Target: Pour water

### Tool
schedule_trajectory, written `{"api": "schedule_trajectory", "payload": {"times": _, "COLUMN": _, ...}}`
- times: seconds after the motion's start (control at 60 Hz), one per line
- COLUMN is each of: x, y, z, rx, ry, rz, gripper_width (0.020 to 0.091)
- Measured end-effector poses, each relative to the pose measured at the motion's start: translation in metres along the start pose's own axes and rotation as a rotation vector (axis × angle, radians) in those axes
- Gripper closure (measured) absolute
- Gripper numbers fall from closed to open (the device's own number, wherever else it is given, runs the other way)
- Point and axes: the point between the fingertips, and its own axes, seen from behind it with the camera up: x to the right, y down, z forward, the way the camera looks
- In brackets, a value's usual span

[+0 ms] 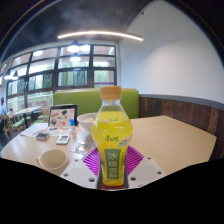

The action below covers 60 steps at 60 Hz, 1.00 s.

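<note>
The tongs (112, 168) are clenched on a bottle (112, 140), one magenta pad (93, 160) pressing each side of its lower body. The bottle stands upright between the fingers, raised in front of the counter (170, 135) rather than resting on it as far as can be told. It holds a yellow drink, wears a green and yellow label with white characters, and is closed with an orange cap (111, 93).

Beyond the bottle lies a pale wooden counter with rounded edges. A white cup (53, 160) sits near the counter's front edge, left of the tongs and apart from them. A second white cup (86, 124) stands farther back, just left of the bottle's upper half and partly hidden by it. Toward the counter's far left corner are a tablet (62, 117) propped upright, some papers (37, 130) and a small device (63, 139) lying flat.

Behind the counter runs a green bench (82, 100) backrest, with a dark wooden panel (180, 108) to its right. Large windows (55, 68) fill the wall at the left, and a long ceiling light (100, 35) glows overhead
</note>
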Motion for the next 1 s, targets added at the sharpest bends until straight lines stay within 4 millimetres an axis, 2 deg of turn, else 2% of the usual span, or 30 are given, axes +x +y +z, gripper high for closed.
{"api": "schedule_trajectory", "payload": {"times": 0.033, "x": -0.004, "y": -0.001, "z": 0.008, "rx": -0.009, "ry": 0.007, "rz": -0.002, "gripper_width": 0.0812}}
{"api": "schedule_trajectory", "payload": {"times": 0.05, "x": -0.004, "y": 0.01, "z": 0.017, "rx": -0.005, "ry": 0.006, "rz": -0.007, "gripper_width": 0.0812}}
{"api": "schedule_trajectory", "payload": {"times": 0.067, "x": -0.018, "y": 0.011, "z": 0.03, "rx": -0.012, "ry": 0.014, "rz": -0.006, "gripper_width": 0.0813}}
{"api": "schedule_trajectory", "payload": {"times": 0.133, "x": -0.022, "y": 0.01, "z": 0.037, "rx": -0.02, "ry": 0.017, "rz": -0.002, "gripper_width": 0.0804}}
{"api": "schedule_trajectory", "payload": {"times": 0.167, "x": -0.018, "y": 0.008, "z": 0.038, "rx": -0.019, "ry": 0.021, "rz": 0.005, "gripper_width": 0.08}}
{"api": "schedule_trajectory", "payload": {"times": 0.2, "x": -0.017, "y": 0.012, "z": 0.032, "rx": -0.017, "ry": 0.02, "rz": 0.017, "gripper_width": 0.0757}}
{"api": "schedule_trajectory", "payload": {"times": 0.233, "x": -0.017, "y": 0.013, "z": 0.03, "rx": -0.021, "ry": 0.021, "rz": 0.023, "gripper_width": 0.0689}}
{"api": "schedule_trajectory", "payload": {"times": 0.25, "x": -0.017, "y": 0.013, "z": 0.029, "rx": -0.023, "ry": 0.021, "rz": 0.022, "gripper_width": 0.0626}}
{"api": "schedule_trajectory", "payload": {"times": 0.267, "x": -0.017, "y": 0.01, "z": 0.031, "rx": -0.027, "ry": 0.018, "rz": 0.019, "gripper_width": 0.0616}}
{"api": "schedule_trajectory", "payload": {"times": 0.3, "x": -0.017, "y": 0.016, "z": 0.028, "rx": -0.057, "ry": 0.018, "rz": 0.01, "gripper_width": 0.0531}}
{"api": "schedule_trajectory", "payload": {"times": 0.333, "x": -0.015, "y": 0.023, "z": 0.021, "rx": -0.089, "ry": 0.03, "rz": 0.0, "gripper_width": 0.0383}}
{"api": "schedule_trajectory", "payload": {"times": 0.383, "x": -0.014, "y": 0.022, "z": 0.007, "rx": -0.101, "ry": 0.054, "rz": 0.0, "gripper_width": 0.0243}}
{"api": "schedule_trajectory", "payload": {"times": 0.4, "x": -0.009, "y": 0.02, "z": 0.005, "rx": -0.104, "ry": 0.063, "rz": -0.002, "gripper_width": 0.0251}}
{"api": "schedule_trajectory", "payload": {"times": 0.45, "x": -0.014, "y": 0.018, "z": -0.019, "rx": -0.1, "ry": 0.084, "rz": -0.029, "gripper_width": 0.0294}}
{"api": "schedule_trajectory", "payload": {"times": 0.517, "x": -0.023, "y": 0.011, "z": -0.054, "rx": -0.098, "ry": 0.097, "rz": -0.06, "gripper_width": 0.0294}}
{"api": "schedule_trajectory", "payload": {"times": 0.533, "x": -0.025, "y": 0.005, "z": -0.056, "rx": -0.102, "ry": 0.096, "rz": -0.065, "gripper_width": 0.0296}}
{"api": "schedule_trajectory", "payload": {"times": 0.633, "x": -0.051, "y": -0.008, "z": -0.119, "rx": -0.085, "ry": 0.101, "rz": -0.058, "gripper_width": 0.0291}}
{"api": "schedule_trajectory", "payload": {"times": 0.717, "x": -0.091, "y": -0.015, "z": -0.164, "rx": -0.1, "ry": 0.054, "rz": -0.01, "gripper_width": 0.0272}}
{"api": "schedule_trajectory", "payload": {"times": 0.85, "x": -0.174, "y": -0.023, "z": -0.227, "rx": -0.075, "ry": -0.064, "rz": 0.025, "gripper_width": 0.0273}}
{"api": "schedule_trajectory", "payload": {"times": 0.917, "x": -0.211, "y": -0.023, "z": -0.252, "rx": -0.06, "ry": -0.116, "rz": 0.018, "gripper_width": 0.0278}}
{"api": "schedule_trajectory", "payload": {"times": 0.933, "x": -0.22, "y": -0.021, "z": -0.249, "rx": -0.055, "ry": -0.129, "rz": 0.014, "gripper_width": 0.028}}
{"api": "schedule_trajectory", "payload": {"times": 1.0, "x": -0.248, "y": -0.021, "z": -0.273, "rx": -0.047, "ry": -0.172, "rz": 0.005, "gripper_width": 0.0284}}
